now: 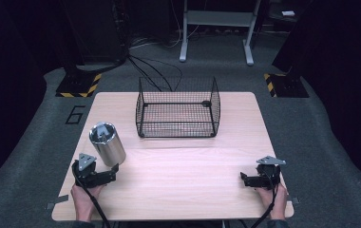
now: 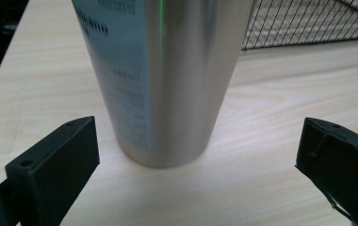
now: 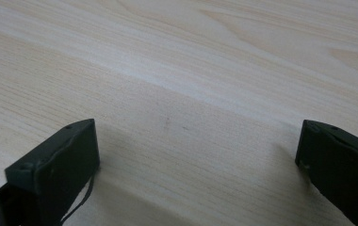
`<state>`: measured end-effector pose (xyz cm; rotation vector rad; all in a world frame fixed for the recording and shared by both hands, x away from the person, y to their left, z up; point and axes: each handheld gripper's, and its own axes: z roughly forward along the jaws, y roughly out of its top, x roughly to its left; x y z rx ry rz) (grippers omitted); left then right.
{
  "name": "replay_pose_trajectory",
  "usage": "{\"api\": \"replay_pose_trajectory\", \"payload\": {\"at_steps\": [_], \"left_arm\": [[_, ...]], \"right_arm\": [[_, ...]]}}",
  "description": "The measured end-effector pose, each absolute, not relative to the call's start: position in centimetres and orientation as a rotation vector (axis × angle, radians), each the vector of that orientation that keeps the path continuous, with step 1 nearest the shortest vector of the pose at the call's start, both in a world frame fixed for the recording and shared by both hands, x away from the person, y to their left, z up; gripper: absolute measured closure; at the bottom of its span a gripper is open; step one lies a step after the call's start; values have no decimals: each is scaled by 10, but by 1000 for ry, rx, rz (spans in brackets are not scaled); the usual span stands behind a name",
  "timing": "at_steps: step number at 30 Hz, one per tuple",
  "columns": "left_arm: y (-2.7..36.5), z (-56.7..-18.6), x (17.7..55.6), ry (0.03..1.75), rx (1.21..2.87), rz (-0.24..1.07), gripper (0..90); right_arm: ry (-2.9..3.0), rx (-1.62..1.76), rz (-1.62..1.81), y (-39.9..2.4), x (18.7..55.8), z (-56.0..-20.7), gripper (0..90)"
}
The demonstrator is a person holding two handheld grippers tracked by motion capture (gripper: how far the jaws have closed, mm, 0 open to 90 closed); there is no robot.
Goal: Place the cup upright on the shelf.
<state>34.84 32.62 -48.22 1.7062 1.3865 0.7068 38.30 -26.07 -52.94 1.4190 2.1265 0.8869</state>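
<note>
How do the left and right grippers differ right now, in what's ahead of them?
The left gripper faces the steel tumbler, which stands just beyond its fingers; the right gripper faces bare table. The left sits at the near left, the right at the near right. Both are open, holding nothing.

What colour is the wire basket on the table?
Black; the wire basket shows best in the high view.

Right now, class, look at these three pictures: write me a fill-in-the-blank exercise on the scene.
1. The steel tumbler stands upright on the ____ table.
2. The wire basket holds ____.
3. The left gripper has its jaws ____, with the tumbler just ahead of them.
4. The right gripper points at bare ____.

Missing words: wooden; nothing; open; tabletop
</note>
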Motion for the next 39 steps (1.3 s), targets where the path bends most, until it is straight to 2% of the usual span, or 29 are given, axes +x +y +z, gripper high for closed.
{"api": "replay_pose_trajectory", "payload": {"at_steps": [17, 39], "left_arm": [[331, -443, 369, 1310, 1622, 783, 0], [332, -437, 398, 1293, 1588, 790, 0]], "right_arm": [[2120, 1428, 893, -260, 383, -529, 0], [2116, 1427, 895, -260, 383, -530, 0]]}}
